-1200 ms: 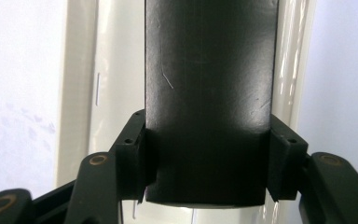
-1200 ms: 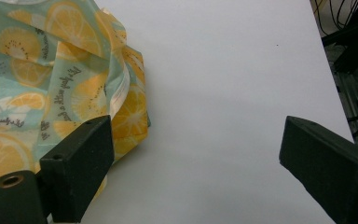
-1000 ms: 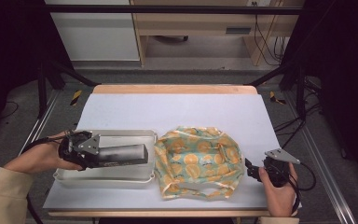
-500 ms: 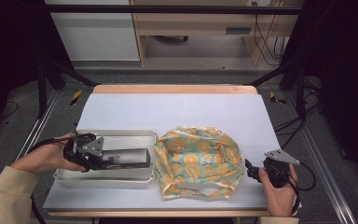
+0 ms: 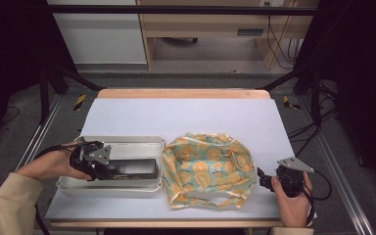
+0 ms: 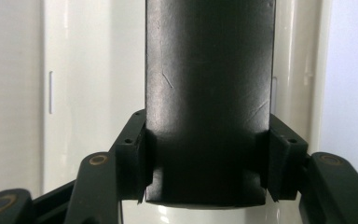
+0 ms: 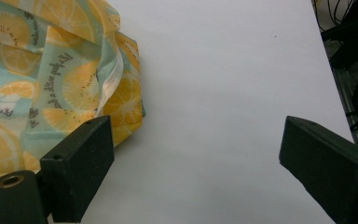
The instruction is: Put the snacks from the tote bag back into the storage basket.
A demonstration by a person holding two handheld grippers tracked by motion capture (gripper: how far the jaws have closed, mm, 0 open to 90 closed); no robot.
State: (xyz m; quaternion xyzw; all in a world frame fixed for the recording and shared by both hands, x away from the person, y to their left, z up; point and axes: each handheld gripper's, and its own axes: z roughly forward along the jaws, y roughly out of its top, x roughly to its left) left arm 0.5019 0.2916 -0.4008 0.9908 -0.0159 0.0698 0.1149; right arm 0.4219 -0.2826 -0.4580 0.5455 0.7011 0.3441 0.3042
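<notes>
A long black box [image 5: 132, 169] lies inside a white tray [image 5: 127, 143] at the table's left. My left gripper [image 5: 108, 169] is shut on the box's near end; in the left gripper view both pads [image 6: 133, 154] press the sides of the black box [image 6: 209, 93]. An orange-slice patterned bag [image 5: 208, 166] lies crumpled in the middle. My right gripper [image 5: 260, 178] rests open by the bag's right edge, with bare table between its jaws and the bag [image 7: 42, 79] beside its left jaw.
The white table [image 5: 186, 115] has free room behind the tray and bag. A wooden edge [image 5: 181, 93] runs along the far side. Black frame posts and cables [image 5: 313, 127] stand off to the right.
The left gripper and the black box have lowered and shifted slightly right into the tray. The right gripper has stayed still.
</notes>
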